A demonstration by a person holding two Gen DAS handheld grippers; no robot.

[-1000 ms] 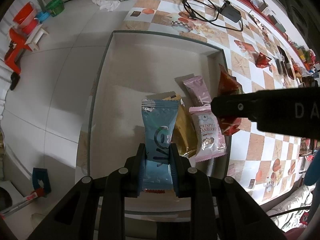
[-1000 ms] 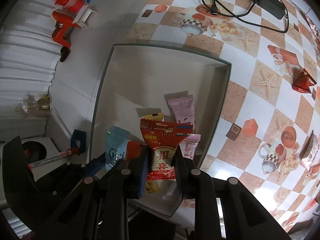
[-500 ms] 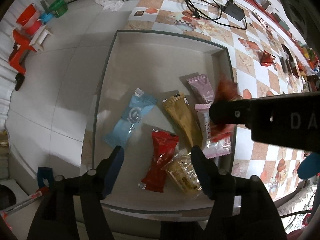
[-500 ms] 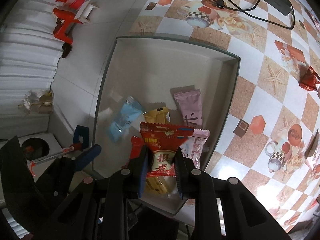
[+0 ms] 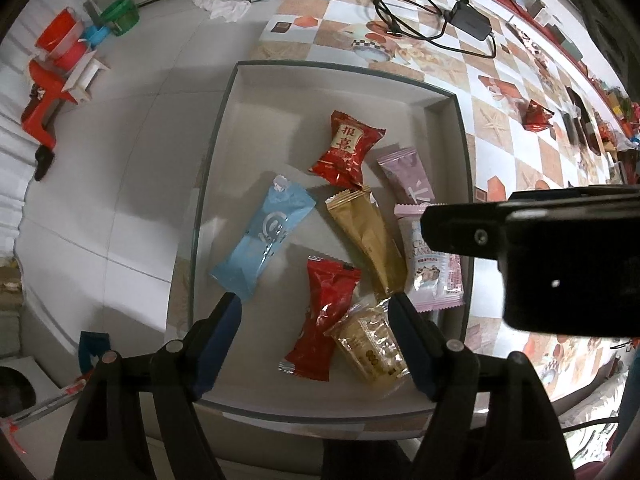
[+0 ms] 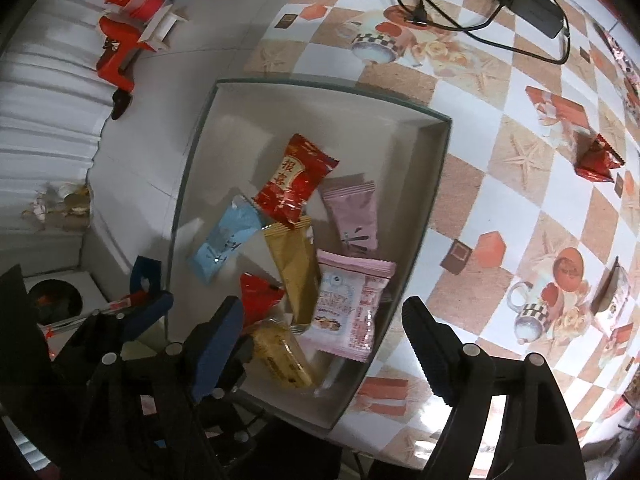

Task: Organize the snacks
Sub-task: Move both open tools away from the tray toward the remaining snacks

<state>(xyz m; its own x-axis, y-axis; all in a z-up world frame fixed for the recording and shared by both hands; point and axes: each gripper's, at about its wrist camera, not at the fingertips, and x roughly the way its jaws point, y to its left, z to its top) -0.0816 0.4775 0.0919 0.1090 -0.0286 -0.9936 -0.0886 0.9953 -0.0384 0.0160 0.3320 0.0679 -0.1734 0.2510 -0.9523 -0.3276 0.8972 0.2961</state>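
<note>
Grey and shallow, the tray (image 5: 224, 128) sits at the counter (image 6: 500, 168) corner, its low walls keeping loose snacks together. Seven packets lie in it: a red sweet (image 5: 346, 148) toward the far end, a blue packet (image 5: 266, 236) by the left wall, a gold stick (image 5: 370, 240) in the middle, a mauve packet (image 5: 408, 174) and a pink cranberry pack (image 5: 434, 268) along the right wall, then a red packet (image 5: 322, 316) and a clear gold one (image 5: 370, 346) at the near end. The red sweet's corner overlaps the gold stick, so it seems dropped rather than laid.

Both grippers hang over the near end, pointing down. The left gripper (image 5: 314, 326) has its jaws apart and opening, nothing held; the red packet merely lies below the gap. The right gripper (image 6: 320, 330) is likewise opening and empty, with the pink pack and clear gold packet beneath.

Hovering above the tray suits releasing without pressing on the pile. One more red snack (image 6: 598, 158) waits on the counter, well apart, so the gathering looks unfinished.
</note>
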